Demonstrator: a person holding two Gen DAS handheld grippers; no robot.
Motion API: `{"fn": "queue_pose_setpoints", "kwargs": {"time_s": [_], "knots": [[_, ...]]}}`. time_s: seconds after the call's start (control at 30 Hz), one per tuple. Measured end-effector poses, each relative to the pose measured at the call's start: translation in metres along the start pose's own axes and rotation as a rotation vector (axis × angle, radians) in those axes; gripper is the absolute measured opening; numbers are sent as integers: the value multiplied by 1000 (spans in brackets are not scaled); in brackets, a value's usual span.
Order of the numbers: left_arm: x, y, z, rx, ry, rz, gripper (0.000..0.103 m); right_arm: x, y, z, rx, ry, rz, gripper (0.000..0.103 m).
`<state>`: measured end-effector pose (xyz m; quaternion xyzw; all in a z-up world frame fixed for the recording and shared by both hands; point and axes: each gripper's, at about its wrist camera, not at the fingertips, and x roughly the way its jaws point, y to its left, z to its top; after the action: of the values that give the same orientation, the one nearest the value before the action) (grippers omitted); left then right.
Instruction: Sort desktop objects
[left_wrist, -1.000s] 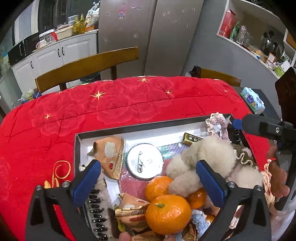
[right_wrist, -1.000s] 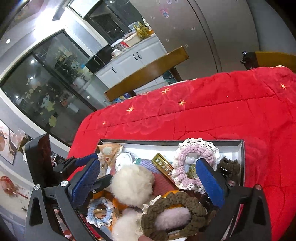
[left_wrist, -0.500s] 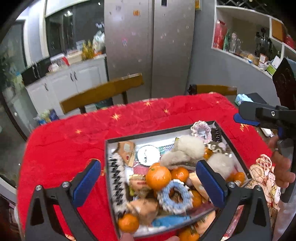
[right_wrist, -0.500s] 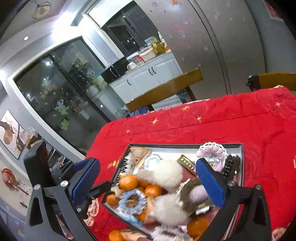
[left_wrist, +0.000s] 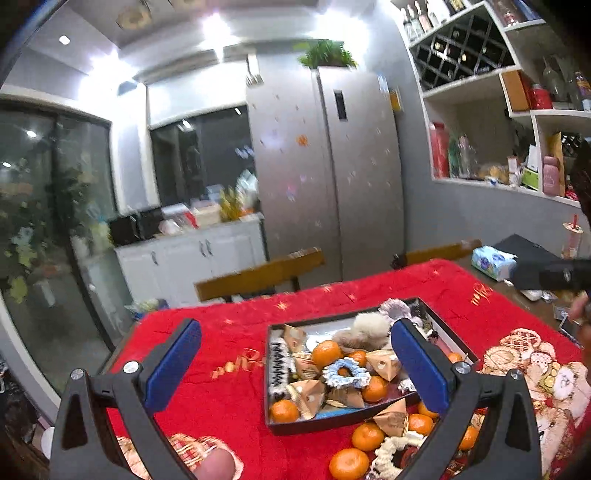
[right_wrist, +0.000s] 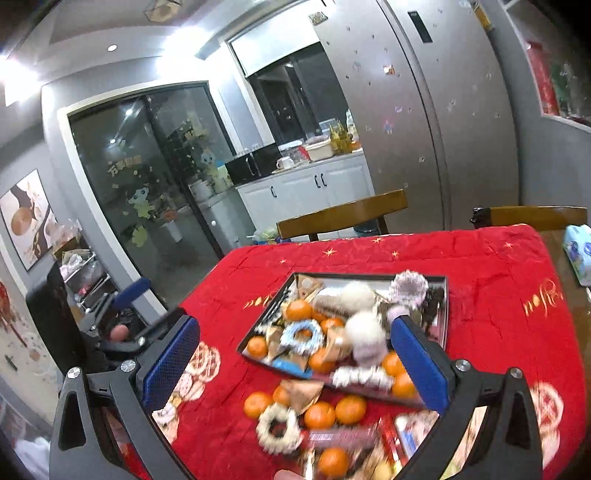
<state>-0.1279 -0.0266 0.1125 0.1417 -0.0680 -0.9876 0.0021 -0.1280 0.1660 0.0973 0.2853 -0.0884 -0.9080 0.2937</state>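
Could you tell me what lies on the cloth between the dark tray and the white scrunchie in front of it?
In the right wrist view, a tan wrapped snack and several mandarins lie between the tray and the white scrunchie.

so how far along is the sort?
Barely started, by the look of it. Done: nothing visibly grouped; the tray holds oranges, scrunchies and snack packets all mixed. In hand: nothing; the left gripper and right gripper are both open and empty. Left: that mix, plus loose oranges and a white scrunchie on the red cloth.
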Motion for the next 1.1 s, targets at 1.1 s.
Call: {"fn": "queue_pose_setpoints", "kwargs": {"time_s": [1.1], "knots": [[-10, -29, -134, -16, 120, -16, 103, 52, 45, -150, -298, -70, -697, 103]]}}
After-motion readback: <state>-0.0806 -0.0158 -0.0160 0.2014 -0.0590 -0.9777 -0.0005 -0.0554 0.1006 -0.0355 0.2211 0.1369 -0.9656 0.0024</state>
